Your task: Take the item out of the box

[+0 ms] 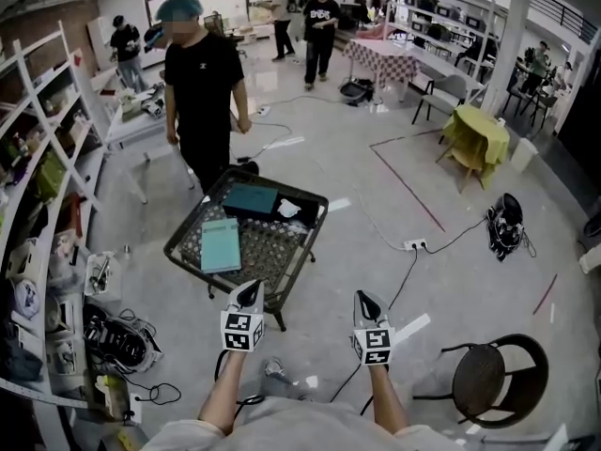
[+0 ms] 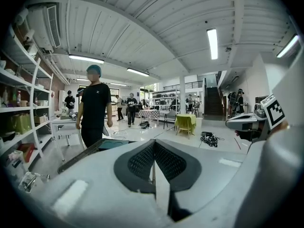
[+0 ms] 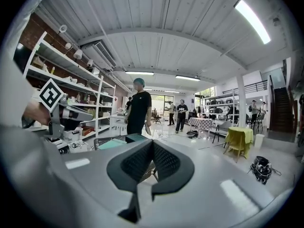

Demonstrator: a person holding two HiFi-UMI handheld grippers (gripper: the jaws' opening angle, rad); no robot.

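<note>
Closed and empty, the left tongs [image 1: 250,287] and right tongs [image 1: 364,297] hover near the desk's [image 1: 299,252] 6 o'clock edge. On it lies a light teal box [image 1: 221,245], with a dark teal box [image 1: 249,198] at its 1 o'clock.

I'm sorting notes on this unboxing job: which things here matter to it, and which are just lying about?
For the job: dark teal box, light teal box, low table under them, left tongs and right tongs, both shut and empty.
Just lying about: round stool, power strip, black bag, yellow table.
</note>
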